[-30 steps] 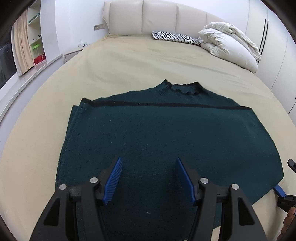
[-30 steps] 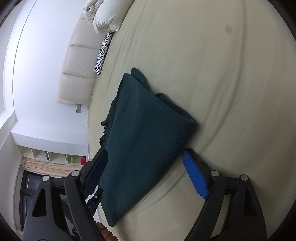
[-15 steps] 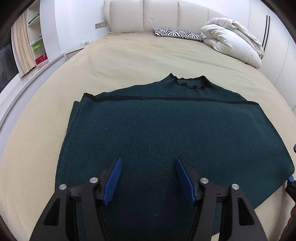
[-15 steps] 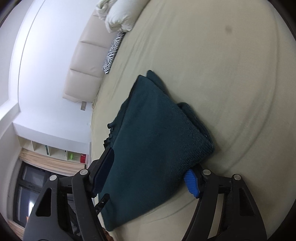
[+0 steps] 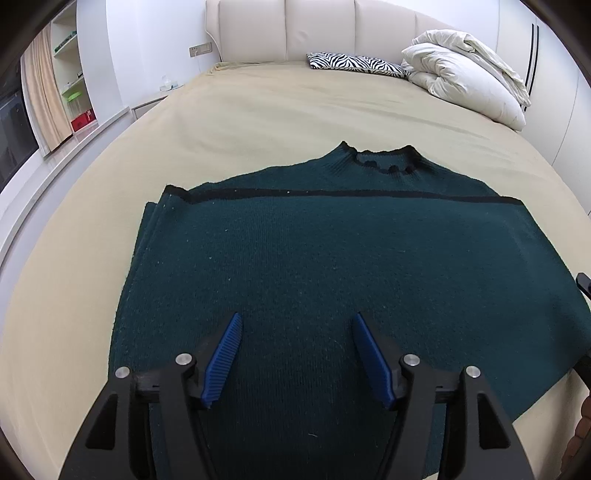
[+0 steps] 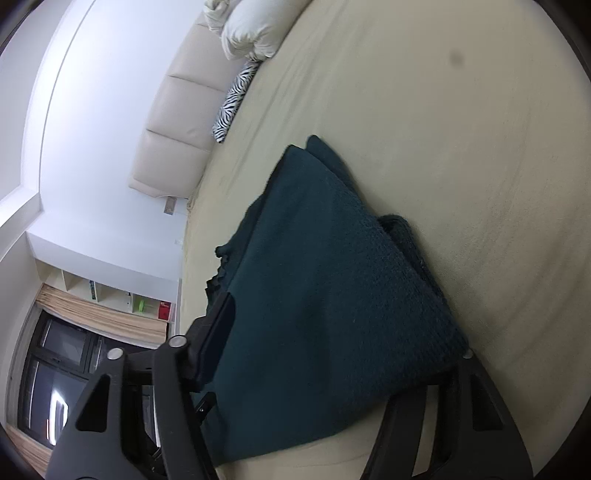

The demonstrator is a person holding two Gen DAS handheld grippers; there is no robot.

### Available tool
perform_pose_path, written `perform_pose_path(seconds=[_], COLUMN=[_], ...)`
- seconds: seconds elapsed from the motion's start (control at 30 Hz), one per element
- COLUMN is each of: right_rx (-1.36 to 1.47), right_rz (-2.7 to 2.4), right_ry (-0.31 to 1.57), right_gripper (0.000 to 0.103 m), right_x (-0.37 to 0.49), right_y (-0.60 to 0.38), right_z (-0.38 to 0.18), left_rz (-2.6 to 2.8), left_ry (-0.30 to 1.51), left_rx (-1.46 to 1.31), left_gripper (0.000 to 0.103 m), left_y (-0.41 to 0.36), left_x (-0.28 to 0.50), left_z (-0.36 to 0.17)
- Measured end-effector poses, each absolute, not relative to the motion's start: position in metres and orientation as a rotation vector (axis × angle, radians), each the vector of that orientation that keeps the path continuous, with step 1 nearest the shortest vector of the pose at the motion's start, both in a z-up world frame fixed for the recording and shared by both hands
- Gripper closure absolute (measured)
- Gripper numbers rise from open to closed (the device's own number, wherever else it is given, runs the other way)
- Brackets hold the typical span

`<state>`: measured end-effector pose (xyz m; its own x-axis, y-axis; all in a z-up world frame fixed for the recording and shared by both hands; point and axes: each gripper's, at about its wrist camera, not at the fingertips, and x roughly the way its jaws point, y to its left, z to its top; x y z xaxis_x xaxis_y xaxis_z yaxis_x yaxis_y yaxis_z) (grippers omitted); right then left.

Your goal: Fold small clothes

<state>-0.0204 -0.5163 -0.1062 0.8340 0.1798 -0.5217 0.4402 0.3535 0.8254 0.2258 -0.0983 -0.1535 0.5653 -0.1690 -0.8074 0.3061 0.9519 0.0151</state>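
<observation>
Left wrist view: our left hand-held gripper (image 5: 295, 334) hovers, jaws parted and opening, over the dark green sweater (image 5: 314, 266) spread on the bed (image 5: 277, 107). Our right hand-held gripper (image 6: 343, 347) is closing around its folded corner.

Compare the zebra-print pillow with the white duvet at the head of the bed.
The zebra-print pillow is black-and-white striped; the white duvet is plain. The pillow lies flat and thin; the duvet is bundled into a tall, puffy heap. The pillow sits toward the middle of the headboard; the duvet is piled in the right corner. Both lie on the beige bed, well beyond the green sweater.
</observation>
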Motion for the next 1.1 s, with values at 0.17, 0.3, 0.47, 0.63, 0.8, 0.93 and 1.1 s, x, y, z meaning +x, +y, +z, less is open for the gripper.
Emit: perform_pose_path(seconds=[0.17, 0.3, 0.47, 0.63, 0.8, 0.93, 1.1], right_rx=[1.178, 1.198, 1.243, 1.230, 1.201, 1.126, 0.964], right_rz=[-0.164, -0.174, -0.167, -0.176, -0.186, -0.221, -0.277], right_ry=[0.603, 0.619, 0.609, 0.627, 0.635, 0.652, 0.663], right_gripper=[0.054, 0.072, 0.075, 0.090, 0.091, 0.092, 0.092], right_x=[-0.012, -0.006, -0.006, -0.007, -0.006, -0.002, 0.008], right_y=[-0.513, -0.519, -0.523, -0.524, -0.522, -0.515, -0.492], right_z=[-0.106, -0.118, -0.123, -0.128, -0.125, -0.116, -0.086], left_rz=[-0.275, -0.276, -0.292, -0.408, -0.408, -0.446, -0.510], left_ry=[0.927, 0.929, 0.891, 0.865, 0.945, 0.932, 0.955], left_rx=[0.163, 0.161, 0.116, 0.093, 0.027, 0.008, -0.119], left_gripper=[0.034, 0.034, 0.035, 0.036, 0.044, 0.044, 0.045], left_y=[-0.099, -0.098, -0.098, -0.119, -0.110, -0.104, -0.087], left_x=[0.227, 0.228, 0.222, 0.222, 0.243, 0.244, 0.255], left_z=[-0.155, -0.154, -0.136, -0.124, -0.155, -0.159, -0.161])
